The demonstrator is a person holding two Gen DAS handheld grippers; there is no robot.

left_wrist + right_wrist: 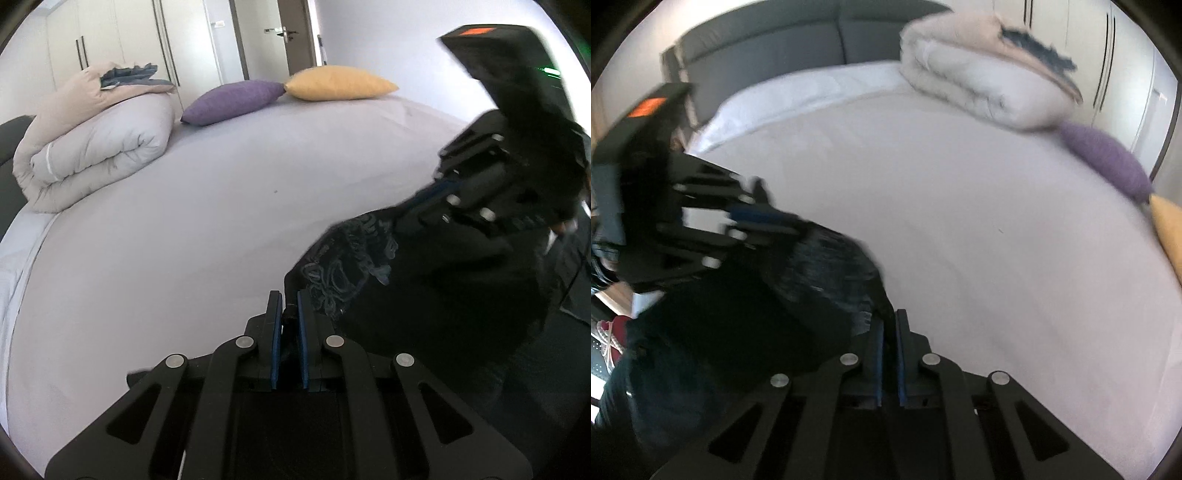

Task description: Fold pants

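Note:
Black pants (369, 266) with a faint pale print hang in the air over the bed, stretched between both grippers. My left gripper (289, 306) is shut on one edge of the pants near its fingertips. In the right wrist view the pants (768, 295) fill the lower left. My right gripper (889, 325) is shut on another edge of them. Each gripper shows in the other's view: the right one (417, 201) at the right, the left one (790, 225) at the left. The lower part of the pants drops out of sight.
The bed (207, 206) has a pale grey sheet. A folded duvet (96, 147) lies at its head end. A purple cushion (236, 99) and a yellow cushion (340, 83) lie along the far side. Wardrobe doors (107, 33) and a room door (291, 33) stand behind.

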